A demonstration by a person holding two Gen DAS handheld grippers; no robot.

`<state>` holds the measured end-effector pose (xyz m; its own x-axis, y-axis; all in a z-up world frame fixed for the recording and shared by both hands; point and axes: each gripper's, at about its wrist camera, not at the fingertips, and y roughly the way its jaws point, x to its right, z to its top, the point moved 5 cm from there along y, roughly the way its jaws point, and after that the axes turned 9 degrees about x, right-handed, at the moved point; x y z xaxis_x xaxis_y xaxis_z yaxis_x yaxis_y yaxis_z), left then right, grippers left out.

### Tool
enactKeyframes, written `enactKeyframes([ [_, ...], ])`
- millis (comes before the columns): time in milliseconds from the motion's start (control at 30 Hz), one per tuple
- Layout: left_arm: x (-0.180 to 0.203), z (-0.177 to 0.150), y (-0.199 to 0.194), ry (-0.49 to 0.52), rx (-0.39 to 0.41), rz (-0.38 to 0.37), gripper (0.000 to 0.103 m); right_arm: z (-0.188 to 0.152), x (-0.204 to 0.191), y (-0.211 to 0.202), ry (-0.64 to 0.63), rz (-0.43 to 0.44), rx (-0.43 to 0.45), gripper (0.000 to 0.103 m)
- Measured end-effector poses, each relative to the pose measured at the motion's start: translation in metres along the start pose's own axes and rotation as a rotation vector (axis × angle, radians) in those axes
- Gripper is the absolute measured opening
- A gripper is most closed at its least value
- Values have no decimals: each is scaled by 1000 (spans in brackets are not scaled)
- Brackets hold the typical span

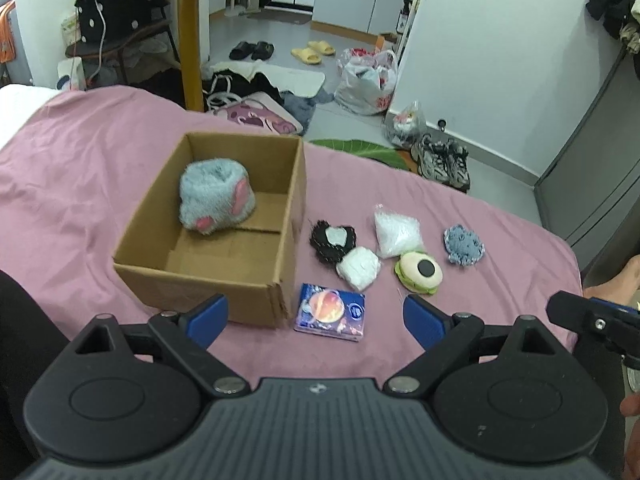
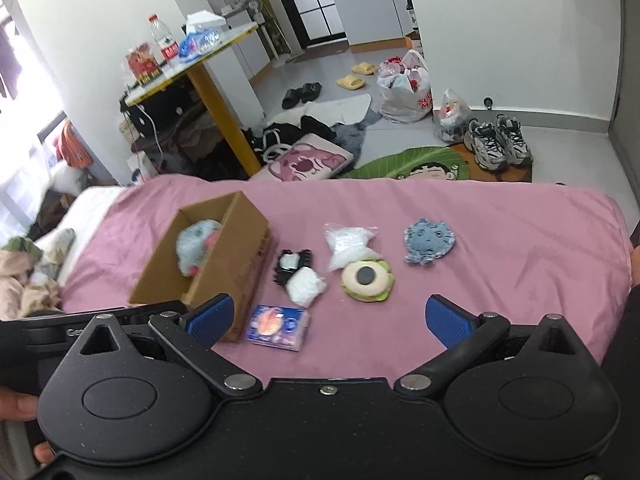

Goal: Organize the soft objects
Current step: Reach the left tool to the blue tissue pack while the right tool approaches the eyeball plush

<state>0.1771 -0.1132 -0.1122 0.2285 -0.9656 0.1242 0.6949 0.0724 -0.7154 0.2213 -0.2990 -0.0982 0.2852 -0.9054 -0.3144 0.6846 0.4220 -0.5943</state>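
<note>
Both hand-held grippers, left (image 1: 316, 320) and right (image 2: 328, 320), hover released and empty over the bed's (image 1: 80, 152) near edge. The box (image 1: 256, 300) holds a grey plush (image 1: 216, 200); five soft toys and a tissue pack (image 1: 330, 312) lie just right of it, with bare sheet beyond.

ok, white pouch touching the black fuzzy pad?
Touching. In the left wrist view the white pouch overlaps the black fuzzy pad at its lower right edge; no gap.
</note>
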Motion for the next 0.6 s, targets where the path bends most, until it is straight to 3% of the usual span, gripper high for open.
enactKeyframes([
  [600, 15, -30, 58, -88, -56, 96, 92, -3, 53, 61, -32, 58, -84, 103],
])
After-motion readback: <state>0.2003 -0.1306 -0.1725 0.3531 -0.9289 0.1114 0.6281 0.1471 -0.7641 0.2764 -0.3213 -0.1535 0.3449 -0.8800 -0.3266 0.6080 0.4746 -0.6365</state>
